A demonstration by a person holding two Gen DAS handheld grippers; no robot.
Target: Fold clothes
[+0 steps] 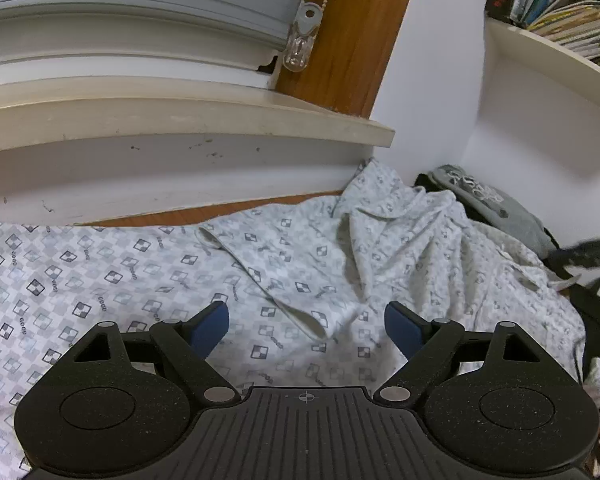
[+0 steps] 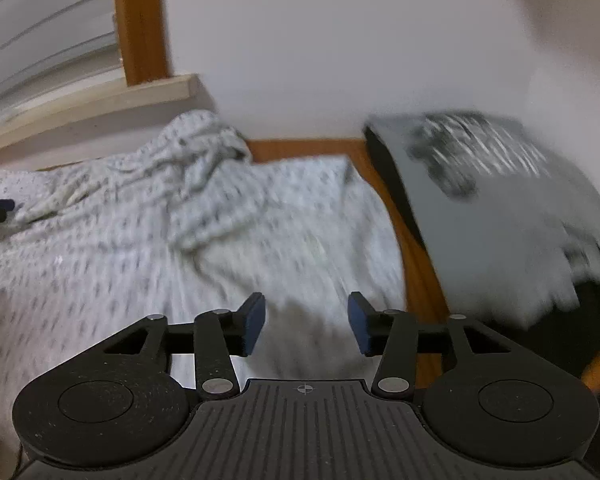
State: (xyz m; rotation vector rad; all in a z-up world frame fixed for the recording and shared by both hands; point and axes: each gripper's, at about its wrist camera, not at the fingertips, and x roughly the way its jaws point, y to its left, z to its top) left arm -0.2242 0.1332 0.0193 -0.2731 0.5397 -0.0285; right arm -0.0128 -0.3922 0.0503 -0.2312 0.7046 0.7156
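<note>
The patterned white garment (image 1: 284,264) is seen spread and rumpled below the window sill (image 1: 180,120), beside a grey folded garment (image 2: 500,208). The left hand-held gripper (image 1: 306,326) is held wide over it, empty. The right hand-held gripper (image 2: 306,324) is parted, nothing gripped.

A home bedroom: a patterned sheet (image 1: 100,280) covers the bed, which lies under a windowsill (image 1: 180,120) with blinds (image 1: 140,8); books (image 1: 572,20) fill a wall shelf above the bed's far corner.
</note>
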